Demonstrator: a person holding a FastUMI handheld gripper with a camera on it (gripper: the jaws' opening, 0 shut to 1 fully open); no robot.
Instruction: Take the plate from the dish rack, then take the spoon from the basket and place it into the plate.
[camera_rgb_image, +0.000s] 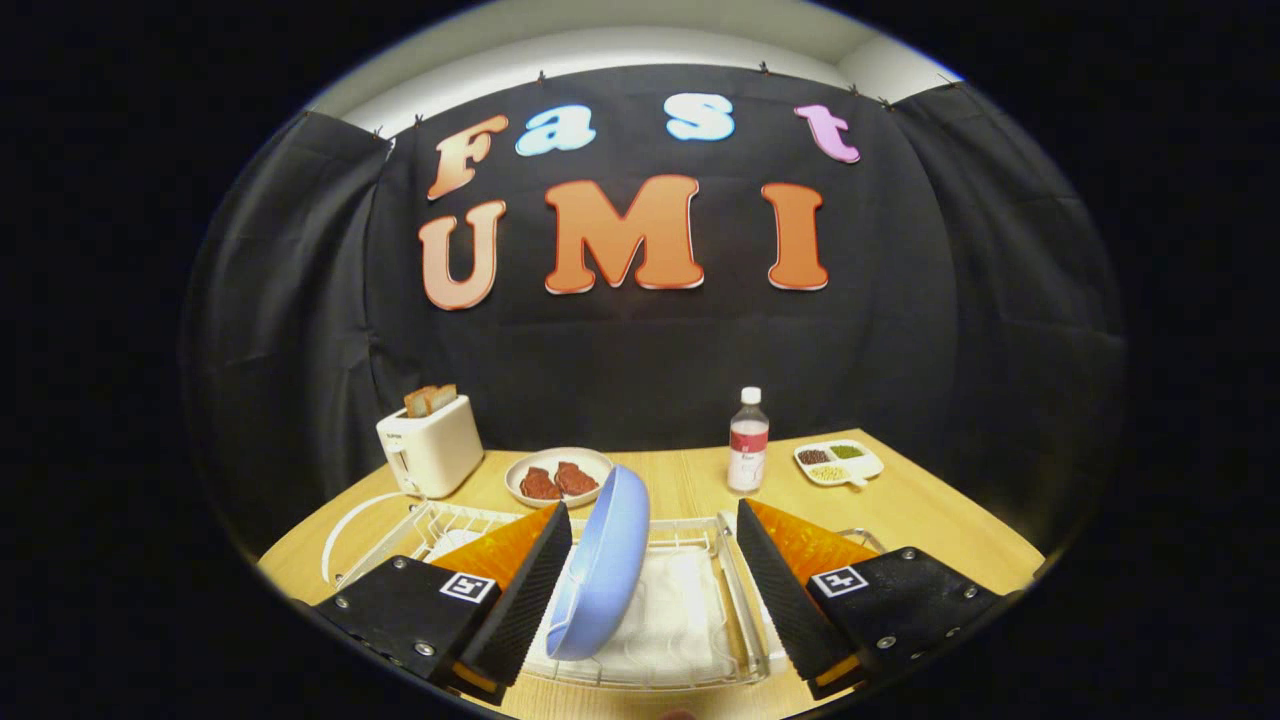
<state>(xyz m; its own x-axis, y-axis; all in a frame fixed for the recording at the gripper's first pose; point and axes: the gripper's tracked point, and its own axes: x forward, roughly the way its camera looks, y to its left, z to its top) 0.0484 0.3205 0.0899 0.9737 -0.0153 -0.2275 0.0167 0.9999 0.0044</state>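
A light blue plate (600, 565) stands on its edge in the white wire dish rack (742, 610), on a white cloth liner. It sits between the fingers of my gripper (652, 510), close against the left finger (530, 590), while a wide gap separates it from the right finger (775, 580). The gripper is open around the plate, and only the left side looks near contact. A wire loop (862, 537) of the rack pokes out behind the right finger; what it holds is hidden.
On the wooden table (690, 485) beyond the rack: a white toaster (430, 447) with bread slices, a shallow dish of brown meat pieces (558, 477), a clear bottle (748, 442) with a red label, and a white divided dish (838, 462) of grains. A white cord (335, 535) loops beside the rack.
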